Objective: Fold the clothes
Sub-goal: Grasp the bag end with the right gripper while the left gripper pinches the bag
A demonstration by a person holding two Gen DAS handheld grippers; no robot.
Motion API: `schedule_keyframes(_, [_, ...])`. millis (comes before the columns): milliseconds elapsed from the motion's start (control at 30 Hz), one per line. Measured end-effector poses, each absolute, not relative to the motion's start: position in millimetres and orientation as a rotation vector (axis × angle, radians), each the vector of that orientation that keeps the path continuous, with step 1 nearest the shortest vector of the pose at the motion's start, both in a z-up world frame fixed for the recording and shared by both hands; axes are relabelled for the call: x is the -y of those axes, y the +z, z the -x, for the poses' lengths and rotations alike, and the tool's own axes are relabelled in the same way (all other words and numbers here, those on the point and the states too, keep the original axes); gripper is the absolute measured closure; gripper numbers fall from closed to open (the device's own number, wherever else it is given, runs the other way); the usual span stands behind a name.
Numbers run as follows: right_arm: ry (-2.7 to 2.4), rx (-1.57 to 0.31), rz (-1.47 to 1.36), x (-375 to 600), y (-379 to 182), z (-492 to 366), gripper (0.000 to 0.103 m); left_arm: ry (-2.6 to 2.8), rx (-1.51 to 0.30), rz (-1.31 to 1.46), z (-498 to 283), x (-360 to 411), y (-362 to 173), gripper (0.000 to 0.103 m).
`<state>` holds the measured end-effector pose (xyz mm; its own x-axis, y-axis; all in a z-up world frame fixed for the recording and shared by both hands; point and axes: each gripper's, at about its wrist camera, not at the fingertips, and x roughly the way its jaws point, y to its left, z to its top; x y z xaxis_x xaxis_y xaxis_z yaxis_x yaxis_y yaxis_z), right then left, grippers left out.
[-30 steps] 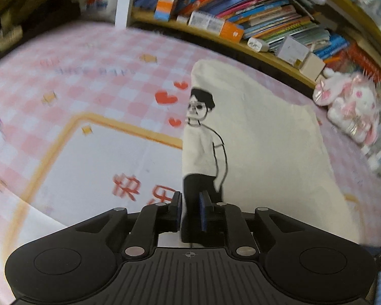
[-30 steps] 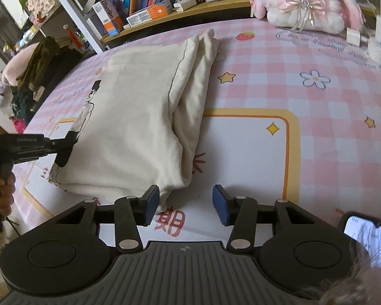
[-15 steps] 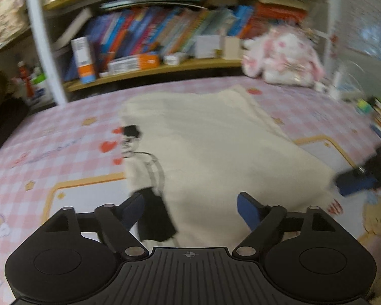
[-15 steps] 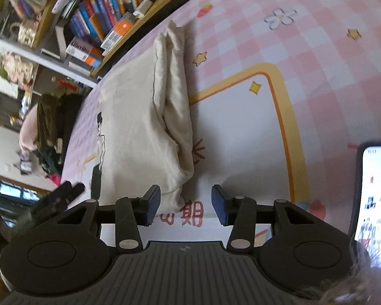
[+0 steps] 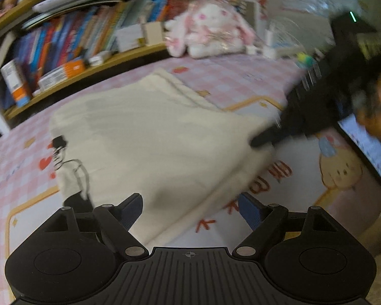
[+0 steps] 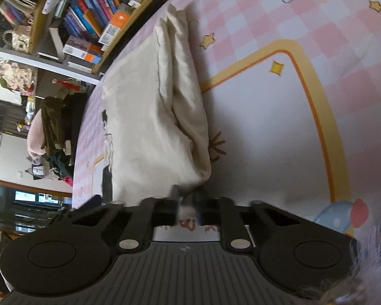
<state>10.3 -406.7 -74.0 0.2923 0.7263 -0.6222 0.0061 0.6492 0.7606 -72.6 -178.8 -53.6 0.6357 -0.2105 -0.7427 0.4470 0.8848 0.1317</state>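
Note:
A cream shirt with a black cartoon figure printed on it lies folded lengthwise on the pink checked mat. My left gripper is open just above the shirt's near hem, holding nothing. My right gripper is shut on the near right corner of the cream shirt. In the left wrist view the right gripper shows as a blurred black shape pinching that corner.
A bookshelf runs along the mat's far edge, with a pink plush rabbit beside it. A lit tablet lies at the right. A pile of clothes sits on a chair off the mat's left side.
My left gripper let go of the shirt's printed edge and opened, swinging toward the middle of the hem. My right gripper closed on the shirt's near right corner.

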Motion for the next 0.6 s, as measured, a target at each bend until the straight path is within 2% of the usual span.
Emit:
schedule_keyframes(233, [0.615,-1.141,-0.830,407,-52,-13,0.097,-0.306,-0.745,-0.576,73,204,-76,0.021])
schedule_keyframes(267, [0.625,-1.133,-0.843,407,-49,-13,0.097,-0.296,-0.728,-0.604,73,205,-77,0.026])
schedule_keyframes(333, [0.640,-1.119,-0.841,406,-44,-13,0.097,-0.284,-0.718,-0.651,73,207,-78,0.076])
schedule_keyframes(400, [0.686,-1.077,-0.662,396,-42,-4,0.097,-0.286,-0.714,-0.655,72,206,-76,0.082])
schedule_keyframes(500, [0.753,-0.995,-0.367,377,-40,13,0.083,-0.293,-0.700,-0.632,72,204,-70,0.083])
schedule_keyframes(533, [0.773,-0.965,-0.269,371,-39,18,0.064,-0.291,-0.699,-0.626,71,204,-69,0.083])
schedule_keyframes(567, [0.791,-0.934,-0.172,365,-39,23,0.054,-0.291,-0.703,-0.618,70,203,-68,0.083])
schedule_keyframes(600, [0.807,-0.901,-0.074,359,-38,29,0.052,-0.292,-0.708,-0.609,69,203,-67,0.082])
